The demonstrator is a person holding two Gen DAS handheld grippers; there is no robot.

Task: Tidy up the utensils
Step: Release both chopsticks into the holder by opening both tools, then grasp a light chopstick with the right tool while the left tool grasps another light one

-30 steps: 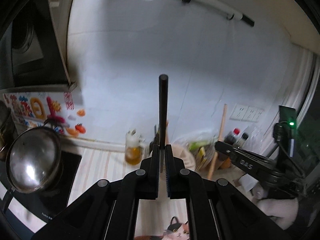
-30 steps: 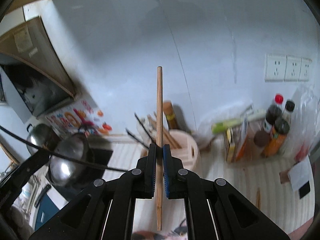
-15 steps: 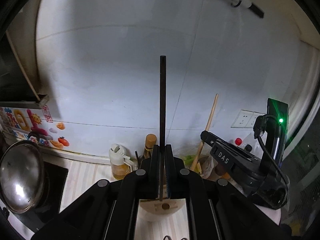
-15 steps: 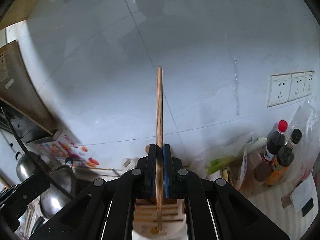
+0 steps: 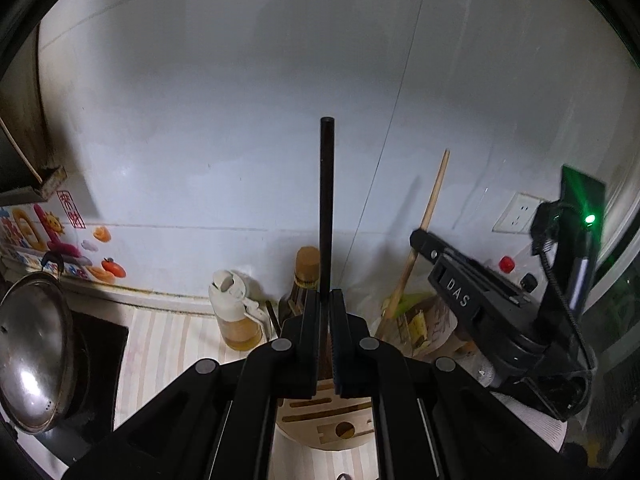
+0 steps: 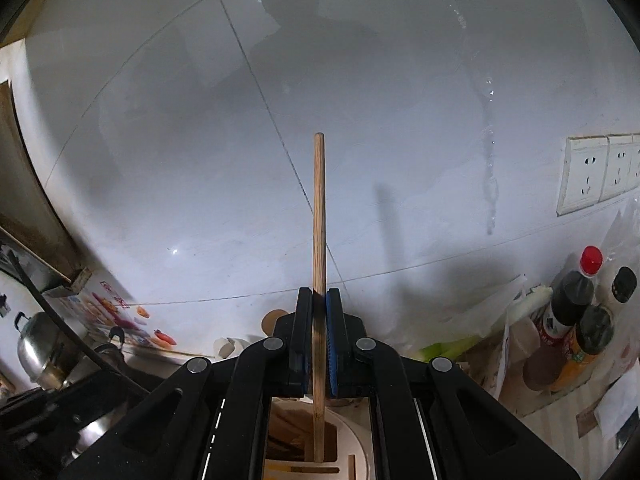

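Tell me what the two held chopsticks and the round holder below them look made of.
Light chopstick: bare wood, visible tan grain. Black chopstick: matte and grainless; lacquered wood or plastic, unclear. Holder: pale unfinished-looking wood or bamboo, with cut slots.

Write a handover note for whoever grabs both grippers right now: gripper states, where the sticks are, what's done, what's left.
Left gripper: shut on the black chopstick, upright, above the wooden utensil holder.
Right gripper: shut on the wooden chopstick; its lower end is at or just inside the holder's open compartment.
Done: both sticks picked up and brought over the holder.
Left: lower each into a compartment, release, then back off. The black stick's lower tip is hidden, so check its line-up first.
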